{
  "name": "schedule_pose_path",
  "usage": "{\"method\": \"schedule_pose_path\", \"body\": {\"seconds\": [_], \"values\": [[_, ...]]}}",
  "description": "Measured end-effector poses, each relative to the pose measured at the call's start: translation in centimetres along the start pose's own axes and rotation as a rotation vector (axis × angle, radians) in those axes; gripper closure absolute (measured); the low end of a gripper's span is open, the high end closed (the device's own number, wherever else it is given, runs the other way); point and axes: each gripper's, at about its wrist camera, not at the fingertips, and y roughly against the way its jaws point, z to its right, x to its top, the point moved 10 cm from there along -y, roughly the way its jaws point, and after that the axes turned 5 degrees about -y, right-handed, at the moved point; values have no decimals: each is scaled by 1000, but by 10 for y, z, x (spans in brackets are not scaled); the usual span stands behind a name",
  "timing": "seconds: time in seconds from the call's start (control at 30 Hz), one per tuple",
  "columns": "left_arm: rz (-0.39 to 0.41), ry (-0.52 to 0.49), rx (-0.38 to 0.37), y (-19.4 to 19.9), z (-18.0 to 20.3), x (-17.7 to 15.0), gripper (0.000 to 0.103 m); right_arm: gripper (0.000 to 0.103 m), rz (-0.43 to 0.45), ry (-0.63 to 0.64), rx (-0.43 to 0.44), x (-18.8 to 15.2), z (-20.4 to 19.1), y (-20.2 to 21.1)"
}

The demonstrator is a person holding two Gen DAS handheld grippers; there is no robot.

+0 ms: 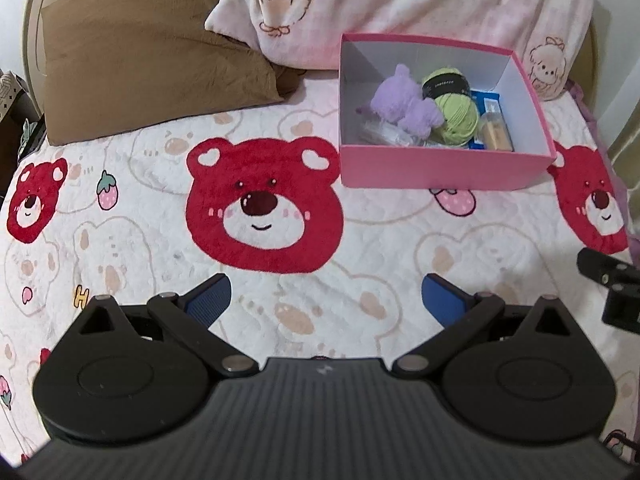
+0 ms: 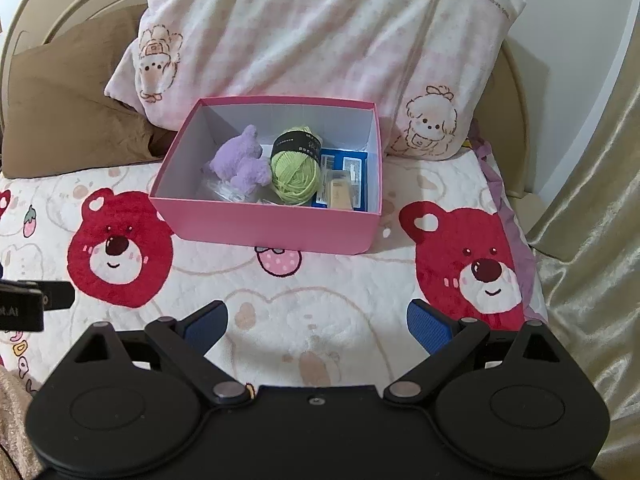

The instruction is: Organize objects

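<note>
A pink open box [image 1: 440, 168] [image 2: 272, 226] stands on the bed near the pillows. Inside lie a purple plush bear [image 1: 404, 106] [image 2: 240, 162], a green yarn ball [image 1: 458, 114] [image 2: 296, 168] with a black label, a blue packet [image 1: 486, 104] [image 2: 346, 166], a beige item [image 1: 496, 132] [image 2: 340, 194] and a clear bag [image 1: 380, 134] [image 2: 222, 192]. My left gripper [image 1: 326, 300] hovers open over the bedspread, short and left of the box. My right gripper [image 2: 318, 326] is open too, in front of the box. Both hold nothing.
The bedspread [image 1: 120, 240] [image 2: 320, 280] carries red bear faces. A brown pillow [image 1: 132, 52] [image 2: 68, 120] and a pink cartoon pillow [image 1: 400, 4] [image 2: 320, 48] lean on the headboard behind the box. A gold curtain [image 2: 592, 240] hangs on the right. Part of the other gripper [image 1: 612, 284] [image 2: 28, 304] shows at each view's edge.
</note>
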Motion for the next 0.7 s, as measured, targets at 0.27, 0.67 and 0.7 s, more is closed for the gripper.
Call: {"method": "schedule_pose_path", "body": {"seconds": [0.27,0.67,0.7], "values": [[-29,23,-7,-7,-6,-4,0,5,-4,-16,-13,0,2,0],[-41,30,-18,-8,-8,-8,0,5,-3,-21,-18,0,4,2],[-43,29,-16,-8,-9,-9,0,5,-4,-21,-18,0,4,2]]}}
